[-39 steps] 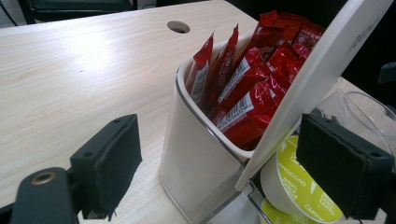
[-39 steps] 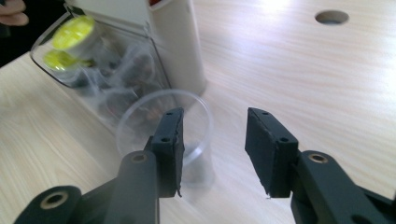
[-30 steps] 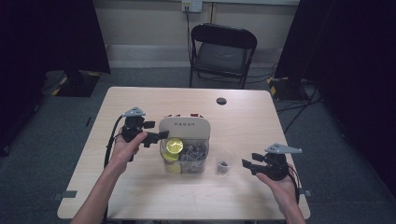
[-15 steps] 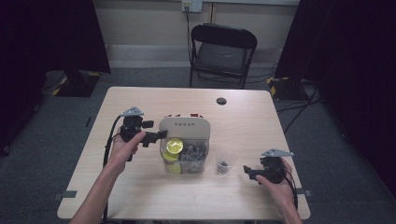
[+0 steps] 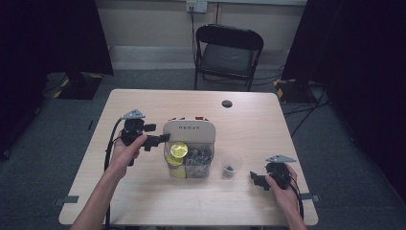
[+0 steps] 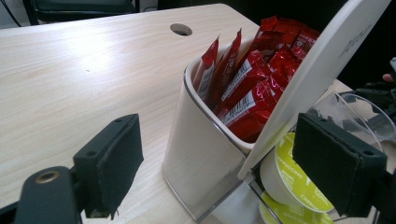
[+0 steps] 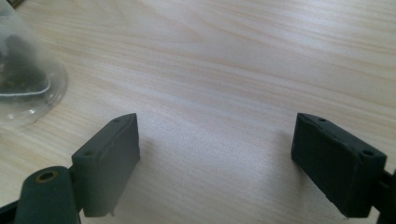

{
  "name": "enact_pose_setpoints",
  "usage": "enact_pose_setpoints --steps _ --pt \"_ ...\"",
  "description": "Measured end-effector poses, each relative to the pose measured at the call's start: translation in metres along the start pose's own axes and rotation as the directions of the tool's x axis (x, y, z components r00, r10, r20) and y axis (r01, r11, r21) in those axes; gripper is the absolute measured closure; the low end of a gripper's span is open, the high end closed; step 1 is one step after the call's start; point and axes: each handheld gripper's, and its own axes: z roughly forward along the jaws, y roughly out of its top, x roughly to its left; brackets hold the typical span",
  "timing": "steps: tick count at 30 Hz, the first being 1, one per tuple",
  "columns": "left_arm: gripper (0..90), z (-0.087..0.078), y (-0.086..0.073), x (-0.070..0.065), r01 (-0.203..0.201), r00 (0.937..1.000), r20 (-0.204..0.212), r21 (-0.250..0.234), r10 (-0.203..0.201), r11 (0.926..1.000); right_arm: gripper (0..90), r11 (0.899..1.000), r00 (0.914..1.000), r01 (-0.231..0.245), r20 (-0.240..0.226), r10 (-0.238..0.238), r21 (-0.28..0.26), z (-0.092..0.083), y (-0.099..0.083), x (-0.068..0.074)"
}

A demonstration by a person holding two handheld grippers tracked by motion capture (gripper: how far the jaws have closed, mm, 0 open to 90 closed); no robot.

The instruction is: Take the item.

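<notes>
Pale wooden table [image 5: 143, 191]: your left gripper [image 5: 160, 138], level, jaws wide around the white lidded capsule organiser [image 5: 188, 136] at centre; your right gripper [image 5: 253, 178], having just opened, rests empty near the front right edge beside a clear plastic cup [image 5: 231, 166].

free: bare table [image 5: 143, 201] front-left | blocked — organizer [image 5: 189, 134], cup [image 5: 231, 165] mid-table

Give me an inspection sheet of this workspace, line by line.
Surface: pale wood table, round hole near the far edge.
Job's things: organizer holding red sachets and yellow-lidded capsules; clear cup beside it.
Clutter: nothing seen.
Grippers: left claw open around the organizer's corner; right claw open, low over bare table, jaws just opened, nothing between.
Cables: one trails from the left gripper.
Surroundings: folding chair, dark curtains.
</notes>
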Motion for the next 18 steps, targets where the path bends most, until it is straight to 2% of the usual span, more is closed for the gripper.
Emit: enact_pose_setpoints --steps 3,6,13,15,18 --pt "17.2 -0.004 0.0 0.002 0.003 0.9999 0.01 -0.008 -0.003 1.0 14.6 1.0 0.9998 0.013 0.016 -0.013 -0.001 0.001 -0.001 0.001" --pt "17.8 -0.011 0.0 0.005 0.0 1.0 -0.001 -0.012 0.0 0.9999 14.0 1.0 0.9994 0.009 0.034 -0.008 -0.024 0.001 -0.003 0.002" --pt "17.9 -0.02 0.003 0.01 0.007 0.9999 -0.013 -0.044 -0.008 0.999 13.6 0.997 0.9995 0.008 0.03 -0.006 -0.071 0.002 -0.009 0.003" --pt "17.8 -0.022 0.004 0.012 0.022 0.9998 0.006 -0.069 -0.021 0.9974 13.6 0.997 0.9995 0.009 0.03 -0.007 -0.071 0.002 -0.009 0.003" --pt "17.8 -0.021 0.005 0.015 0.029 0.9989 -0.034 -0.067 -0.031 0.9973 13.5 0.997 0.9995 0.008 0.03 -0.006 -0.071 0.002 -0.009 0.002"
